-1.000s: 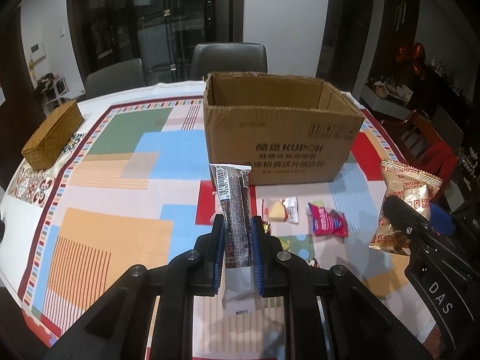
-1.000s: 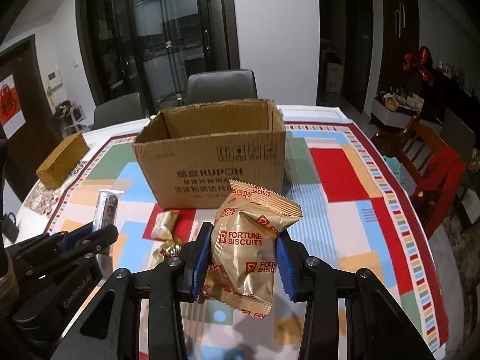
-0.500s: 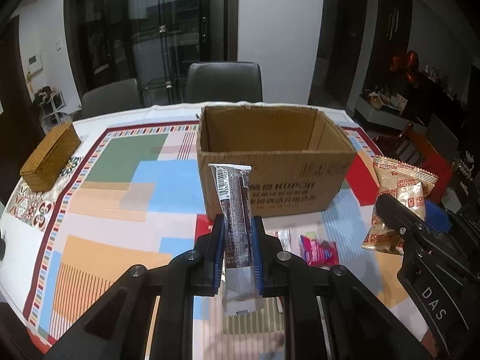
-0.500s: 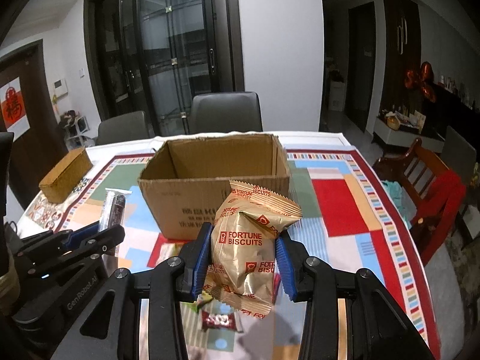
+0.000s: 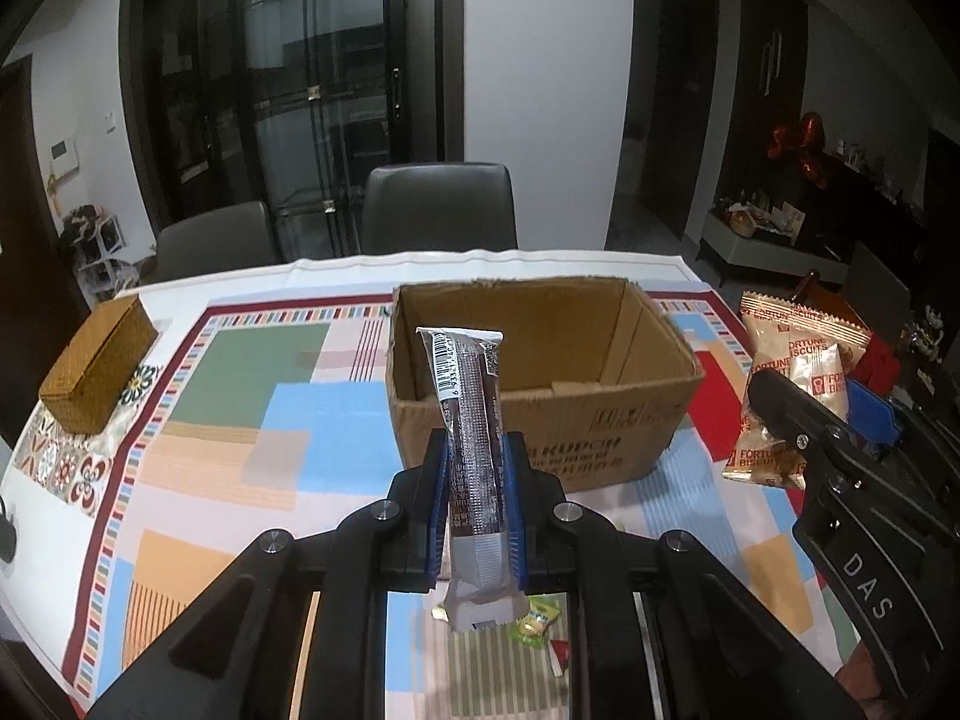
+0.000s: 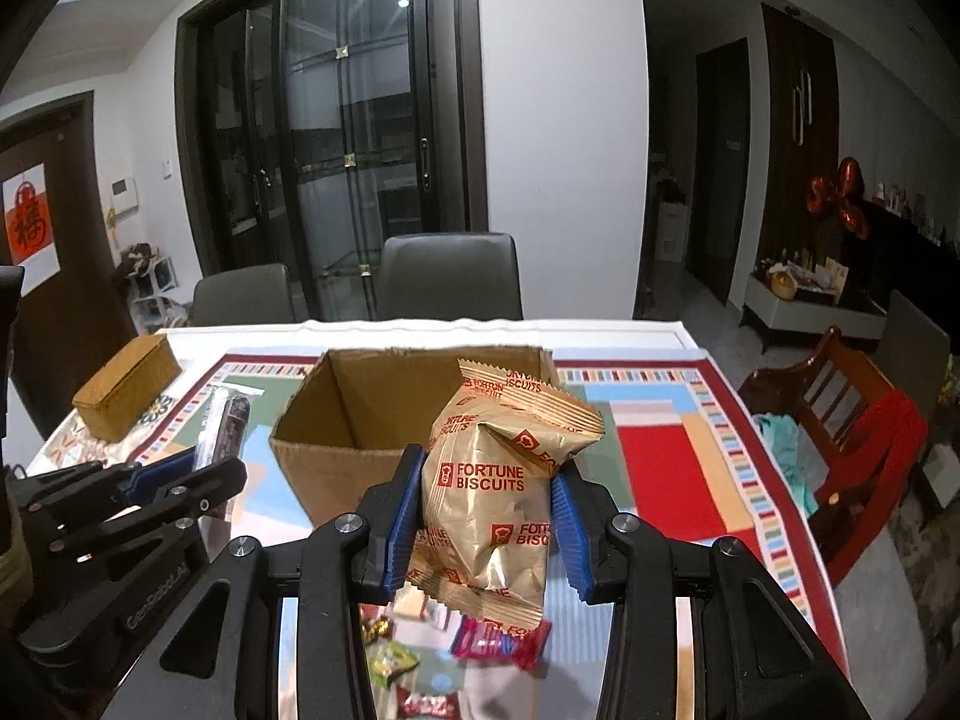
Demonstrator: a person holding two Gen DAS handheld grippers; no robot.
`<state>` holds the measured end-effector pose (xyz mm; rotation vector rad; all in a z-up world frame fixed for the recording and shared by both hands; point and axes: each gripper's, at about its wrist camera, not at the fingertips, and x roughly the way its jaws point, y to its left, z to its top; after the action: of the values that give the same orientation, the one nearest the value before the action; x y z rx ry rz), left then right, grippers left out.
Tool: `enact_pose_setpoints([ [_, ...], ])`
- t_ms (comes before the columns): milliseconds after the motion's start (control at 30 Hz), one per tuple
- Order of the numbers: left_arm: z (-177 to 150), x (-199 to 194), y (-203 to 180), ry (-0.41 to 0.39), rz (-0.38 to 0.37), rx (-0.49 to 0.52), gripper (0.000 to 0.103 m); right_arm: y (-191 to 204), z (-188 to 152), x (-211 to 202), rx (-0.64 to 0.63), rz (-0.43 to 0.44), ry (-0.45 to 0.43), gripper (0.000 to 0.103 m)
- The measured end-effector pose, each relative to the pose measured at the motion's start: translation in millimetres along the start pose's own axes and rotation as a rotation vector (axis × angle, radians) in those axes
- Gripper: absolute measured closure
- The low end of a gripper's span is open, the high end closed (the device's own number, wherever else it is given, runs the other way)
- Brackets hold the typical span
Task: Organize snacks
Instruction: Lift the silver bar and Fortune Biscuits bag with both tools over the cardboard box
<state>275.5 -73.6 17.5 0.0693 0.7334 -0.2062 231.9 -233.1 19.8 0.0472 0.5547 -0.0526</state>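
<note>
An open cardboard box (image 5: 540, 420) stands on the patterned tablecloth; it also shows in the right wrist view (image 6: 336, 456). My left gripper (image 5: 477, 480) is shut on a dark chocolate bar wrapper (image 5: 471, 420), held upright above the table in front of the box. My right gripper (image 6: 483, 516) is shut on a gold Fortune Biscuits bag (image 6: 492, 480), held above the table near the box's front. The bag also shows in the left wrist view (image 5: 792, 384). Several small sweets (image 6: 501, 639) lie on the table below the grippers.
A woven brown box (image 5: 96, 366) sits at the table's left edge. Grey chairs (image 5: 438, 210) stand behind the table. A wooden chair with red cloth (image 6: 858, 450) stands to the right. Small sweets (image 5: 534, 630) lie under the left gripper.
Both grippers have risen with their snacks, so the box's open top and inside come into view. The loose sweets have slid below the fingers.
</note>
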Motion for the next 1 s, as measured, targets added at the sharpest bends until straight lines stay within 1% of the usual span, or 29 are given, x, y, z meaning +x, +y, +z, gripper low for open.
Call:
enact_pose_setpoints([
  [133, 10.1, 5.5, -0.5, -0.002, -0.015, 0.001, 0.085, -0.5, 11.3, 6.6, -0.015, -0.007, -0.009, 0.061],
  [267, 19.3, 11.2, -3.9, -0.013, -0.019, 0.023, 0.085, -2.1, 19.0, 13.5, -0.019, -0.011, -0.015, 0.061],
  [467, 36.2, 23.6, -1.5, -0.017, -0.017, 0.029, 0.085, -5.4, 28.6, 27.1, -0.006, -0.005, 0.001, 0.061],
  [667, 49.7, 35.9, -3.0, -0.025, -0.02, 0.05, 0.085, -3.0, 38.6, 41.2, -0.03, -0.004, 0.011, 0.061],
  [1000, 65.7, 62.3, 2.3, 0.01, -0.042, 0.049, 0.085, -2.8, 50.5, 66.3, -0.026, 0.011, 0.05, 0.061],
])
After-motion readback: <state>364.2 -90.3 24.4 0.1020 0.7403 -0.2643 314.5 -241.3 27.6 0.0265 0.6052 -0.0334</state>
